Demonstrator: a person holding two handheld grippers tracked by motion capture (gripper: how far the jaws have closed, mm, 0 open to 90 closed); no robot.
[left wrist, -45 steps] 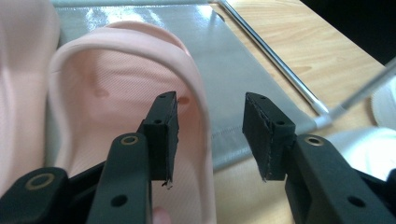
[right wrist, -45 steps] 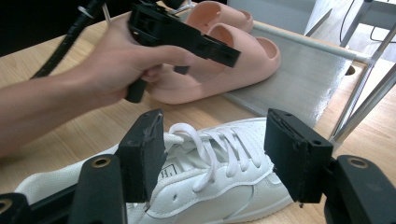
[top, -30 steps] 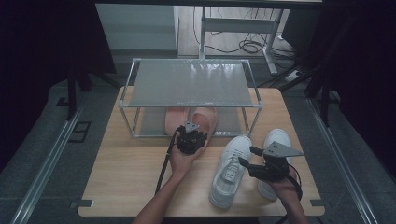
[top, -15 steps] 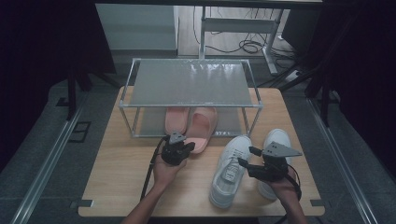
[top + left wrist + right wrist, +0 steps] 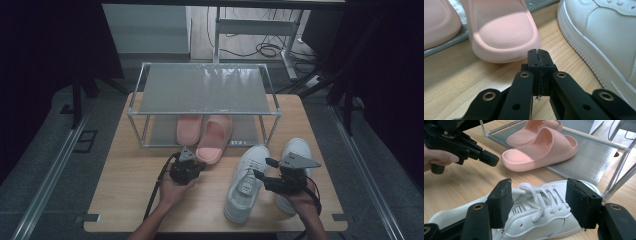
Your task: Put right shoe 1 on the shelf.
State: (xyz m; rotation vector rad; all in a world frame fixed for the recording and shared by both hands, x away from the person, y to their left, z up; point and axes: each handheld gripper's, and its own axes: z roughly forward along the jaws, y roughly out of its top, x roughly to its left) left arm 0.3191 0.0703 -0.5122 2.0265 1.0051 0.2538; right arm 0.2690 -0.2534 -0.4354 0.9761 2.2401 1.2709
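My left gripper (image 5: 199,166) (image 5: 539,53) is shut with nothing in it, its tips just short of the near end of a pink slipper (image 5: 216,137) (image 5: 504,32). That slipper pokes out of the rack's bottom shelf onto the table. A second pink slipper (image 5: 189,129) lies beside it under the rack. My right gripper (image 5: 261,176) (image 5: 539,200) stands open, one jaw on each side of the laces of a white sneaker (image 5: 245,182) (image 5: 544,220), pads apart from it. The other white sneaker (image 5: 296,150) lies to its right, partly hidden by the right hand.
A two-shelf metal rack (image 5: 205,87) stands at the back of the wooden table (image 5: 125,190). Its corner posts reach the tabletop beside the shoes. Dark floor, rails and cables surround the table.
The left gripper has drawn back from the pink slipper toward the front left of the table. The right gripper and both sneakers have stayed put.
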